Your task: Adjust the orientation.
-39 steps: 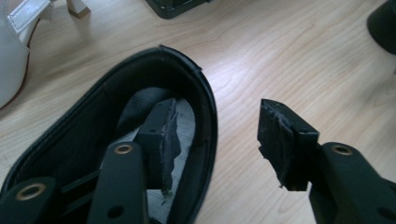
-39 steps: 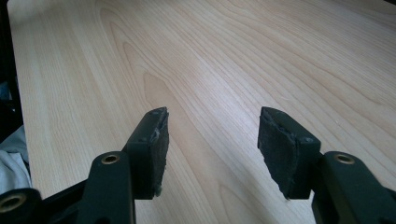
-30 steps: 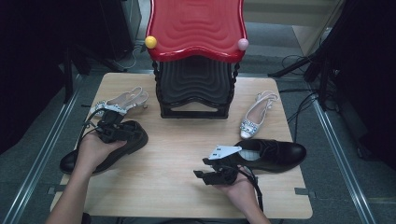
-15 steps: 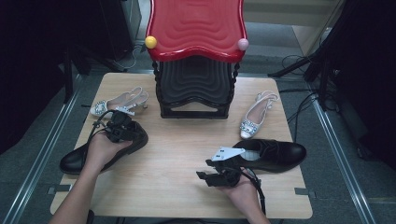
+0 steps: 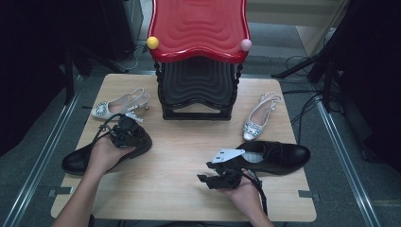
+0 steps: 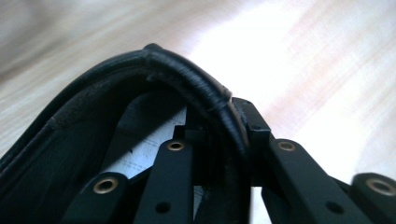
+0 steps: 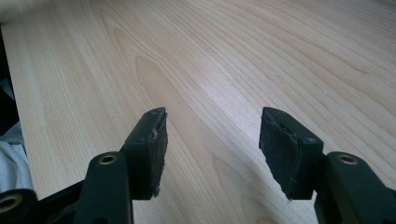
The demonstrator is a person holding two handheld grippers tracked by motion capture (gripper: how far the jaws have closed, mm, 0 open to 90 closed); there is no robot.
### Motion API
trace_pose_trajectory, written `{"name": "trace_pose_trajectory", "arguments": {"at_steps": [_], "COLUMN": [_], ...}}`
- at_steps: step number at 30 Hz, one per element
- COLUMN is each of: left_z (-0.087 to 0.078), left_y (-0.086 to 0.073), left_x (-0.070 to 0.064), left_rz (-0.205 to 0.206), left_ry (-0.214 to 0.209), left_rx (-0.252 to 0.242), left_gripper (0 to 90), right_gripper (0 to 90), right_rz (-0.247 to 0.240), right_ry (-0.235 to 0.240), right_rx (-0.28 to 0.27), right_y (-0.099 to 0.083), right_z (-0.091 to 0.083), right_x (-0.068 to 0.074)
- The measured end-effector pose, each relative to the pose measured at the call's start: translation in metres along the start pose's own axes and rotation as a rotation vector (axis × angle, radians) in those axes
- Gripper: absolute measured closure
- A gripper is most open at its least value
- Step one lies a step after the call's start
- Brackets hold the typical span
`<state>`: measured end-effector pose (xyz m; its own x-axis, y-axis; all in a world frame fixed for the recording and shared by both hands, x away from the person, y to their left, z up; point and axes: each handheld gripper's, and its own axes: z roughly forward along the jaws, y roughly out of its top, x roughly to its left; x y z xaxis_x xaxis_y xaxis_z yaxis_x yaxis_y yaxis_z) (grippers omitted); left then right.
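We held the left hand-held gripper [image 5: 126, 135] pinched on the heel rim of the black leather shoe [image 5: 90, 156] at the counter's [image 5: 184, 189] left side, the right hand-held gripper [image 7: 212, 140] wide and empty, and we feared the thin rim could slip out if lifted.

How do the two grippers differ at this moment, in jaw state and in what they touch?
The left gripper is shut on the rim of the left black shoe, one jaw inside it; the right gripper is open, with bare table between its jaws. The left sits over its shoe's heel end; the right lies beside the right black shoe. Each is held in a hand.
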<state>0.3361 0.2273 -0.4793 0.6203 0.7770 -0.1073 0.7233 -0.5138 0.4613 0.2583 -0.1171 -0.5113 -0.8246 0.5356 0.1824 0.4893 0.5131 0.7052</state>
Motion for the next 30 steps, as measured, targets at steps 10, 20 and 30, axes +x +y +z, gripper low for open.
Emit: {"name": "trace_pose_trajectory", "arguments": {"at_steps": [10,20,30], "left_z": [-0.023,-0.034,-0.025], "left_y": [-0.008,-0.006,0.011], "left_x": [-0.027,-0.061,-0.092], "left_rz": [0.058,0.137,0.194], "left_ry": [0.097,0.129,0.049], "left_rx": [-0.006,-0.005,-0.004], "left_gripper": [84.2,84.8,84.8], "right_gripper": [42.2,42.1,42.3], "right_rz": [-0.028,-0.037,-0.012], "right_ry": [0.029,0.051,0.048], "right_rx": [0.003,-0.006,-0.03], "right_y": [0.007,0.015,0.014], "right_z": [0.006,0.01,0.002], "right_x": [0.0,-0.002,-0.007]}}
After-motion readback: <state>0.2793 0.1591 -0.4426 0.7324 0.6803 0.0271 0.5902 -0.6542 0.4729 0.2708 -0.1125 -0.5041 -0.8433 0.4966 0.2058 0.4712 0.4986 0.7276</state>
